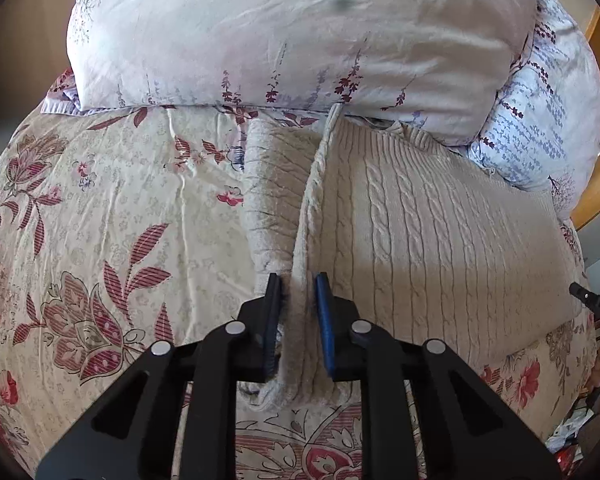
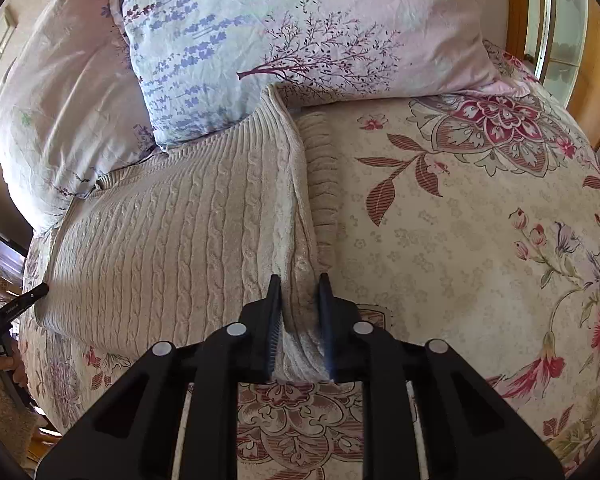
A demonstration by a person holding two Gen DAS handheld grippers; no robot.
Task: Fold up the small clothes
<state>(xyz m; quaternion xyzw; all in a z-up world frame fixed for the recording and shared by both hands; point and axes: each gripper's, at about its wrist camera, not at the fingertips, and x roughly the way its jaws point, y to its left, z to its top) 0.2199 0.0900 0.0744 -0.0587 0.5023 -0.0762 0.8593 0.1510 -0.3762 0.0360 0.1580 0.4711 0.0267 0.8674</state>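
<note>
A cream cable-knit sweater (image 1: 412,232) lies flat on the bed, its neck toward the pillows. In the left wrist view my left gripper (image 1: 298,280) is shut on the sweater's left side edge near the hem, a ridge of knit pinched between the black pads. A sleeve (image 1: 268,184) lies beside that ridge. In the right wrist view the sweater (image 2: 172,232) fills the left half, and my right gripper (image 2: 300,280) is shut on its right side edge near the hem. Another sleeve (image 2: 320,176) runs alongside. Each gripper's tip shows at the other view's edge.
The floral bedspread (image 1: 112,208) (image 2: 460,240) covers the bed on both sides. Pillows (image 1: 284,36) (image 2: 284,40) are stacked at the head, overlapping the sweater's collar. A wooden frame (image 2: 520,8) stands at the far right. A hand (image 2: 8,364) holds the other gripper.
</note>
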